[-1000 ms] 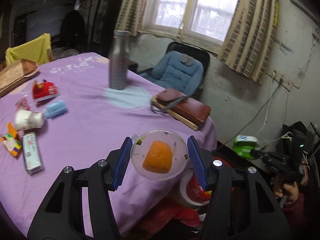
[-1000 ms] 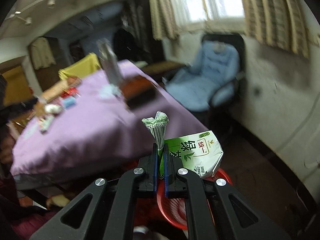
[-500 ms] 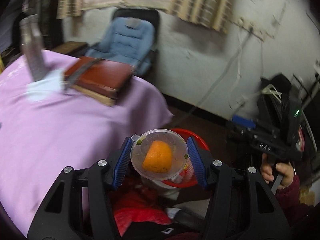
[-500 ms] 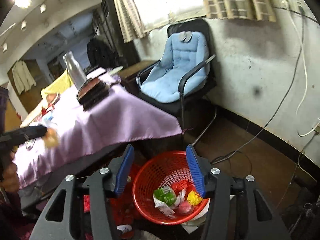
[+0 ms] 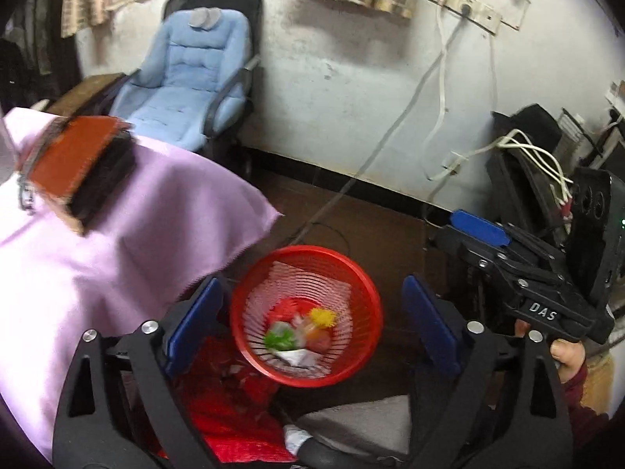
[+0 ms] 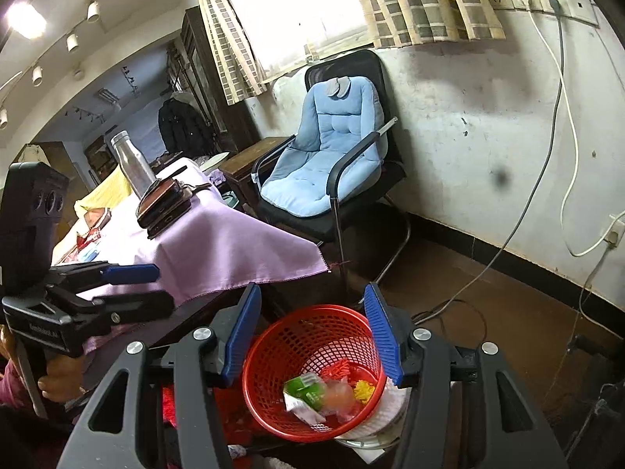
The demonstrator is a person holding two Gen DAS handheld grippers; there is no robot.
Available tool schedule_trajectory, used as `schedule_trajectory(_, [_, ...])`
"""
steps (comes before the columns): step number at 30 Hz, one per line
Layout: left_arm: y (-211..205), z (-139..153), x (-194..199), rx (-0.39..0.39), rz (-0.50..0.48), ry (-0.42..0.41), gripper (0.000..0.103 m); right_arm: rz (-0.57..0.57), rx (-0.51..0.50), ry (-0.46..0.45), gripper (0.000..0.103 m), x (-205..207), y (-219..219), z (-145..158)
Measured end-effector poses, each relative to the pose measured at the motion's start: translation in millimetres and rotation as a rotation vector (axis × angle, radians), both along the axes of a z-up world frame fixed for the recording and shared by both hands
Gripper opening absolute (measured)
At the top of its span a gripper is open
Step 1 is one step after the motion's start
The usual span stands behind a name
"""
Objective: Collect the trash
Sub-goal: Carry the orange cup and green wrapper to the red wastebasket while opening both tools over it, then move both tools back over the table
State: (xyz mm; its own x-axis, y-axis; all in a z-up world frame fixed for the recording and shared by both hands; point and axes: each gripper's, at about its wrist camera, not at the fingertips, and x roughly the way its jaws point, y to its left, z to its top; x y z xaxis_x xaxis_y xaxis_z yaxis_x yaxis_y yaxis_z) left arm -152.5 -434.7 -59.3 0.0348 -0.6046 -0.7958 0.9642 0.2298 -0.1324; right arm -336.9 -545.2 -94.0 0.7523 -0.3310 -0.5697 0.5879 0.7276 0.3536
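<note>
Red mesh waste basket point(image 5: 353, 273), on the dark floor beside the corner of a table draped in a purple cloth point(image 5: 117, 258); it sits below and between the spread fingers of both claws. Contents, in the bottom: green drink carton point(image 6: 306, 389), a yellow scrap point(image 6: 364, 391), a blurred clear cup with an orange piece point(image 6: 336, 392), white wrapper bits; the same heap shows blurred in the left wrist view. Left gripper point(image 5: 308, 316): jaws wide, having just been opening, nothing between the blue pads, nothing touched; the basket lies straight beneath the gap. In the right wrist view the same tool appears at the left edge, held in a hand point(image 6: 58, 379), above the cloth's hem. Right gripper point(image 6: 312, 336): jaws about half spread, holding nothing, pads clear of the basket rim, basket below and slightly ahead. In the left wrist view it stands at the right edge, gripped by a hand point(image 5: 568, 355). Surroundings: brown wallet-like case point(image 6: 164, 203) on a dark book at the table's edge; steel bottle point(image 6: 131, 166) behind it; black chair with blue cushion point(image 6: 332, 156) against the stained wall; cables trailing from wall sockets to the floor.
</note>
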Motion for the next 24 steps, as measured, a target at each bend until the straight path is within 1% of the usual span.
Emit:
schedule_trajectory(4, [15.6, 10.2, 15.6, -0.027, 0.066, -0.023, 0.094, 0.013, 0.009, -0.007, 0.056, 4.3, 3.4, -0.7])
schedule_trajectory(5, [20.3, 13.2, 19.5, -0.034, 0.082, -0.026, 0.094, 0.02, 0.006, -0.008, 0.058, 6.7, 5.5, 0.9])
schedule_trajectory(6, [26.9, 16.3, 24.1, -0.045, 0.103, -0.035, 0.095, 0.026, 0.001, -0.008, 0.063, 8.8, 8.0, 2.6])
schedule_trajectory(7, [31.7, 18.6, 26.6, -0.052, 0.117, -0.044, 0.095, 0.031, -0.009, -0.009, 0.065, 10.8, 11.4, 5.3])
schedule_trajectory(9, [43.7, 24.9, 33.1, -0.072, 0.15, -0.065, 0.096, 0.041, -0.039, -0.016, 0.075, 15.6, 19.7, 12.4])
schedule_trajectory(10, [50.7, 28.3, 36.7, -0.084, 0.171, -0.077, 0.096, 0.049, -0.054, -0.017, 0.077, 18.7, 23.6, 16.2])
schedule_trajectory(14, [76.4, 40.5, 49.1, -0.12, 0.232, -0.099, 0.096, 0.081, -0.112, -0.026, 0.093, 31.5, 41.5, 31.9])
schedule_trajectory(18, [106.0, 52.9, 61.7, -0.168, 0.302, -0.108, 0.096, 0.12, -0.165, -0.049, 0.097, 46.6, 63.6, 48.9])
schedule_trajectory(24, [151.3, 63.6, 82.2, -0.205, 0.393, -0.126, 0.096, 0.165, -0.26, -0.063, 0.097, 72.9, 96.2, 74.2])
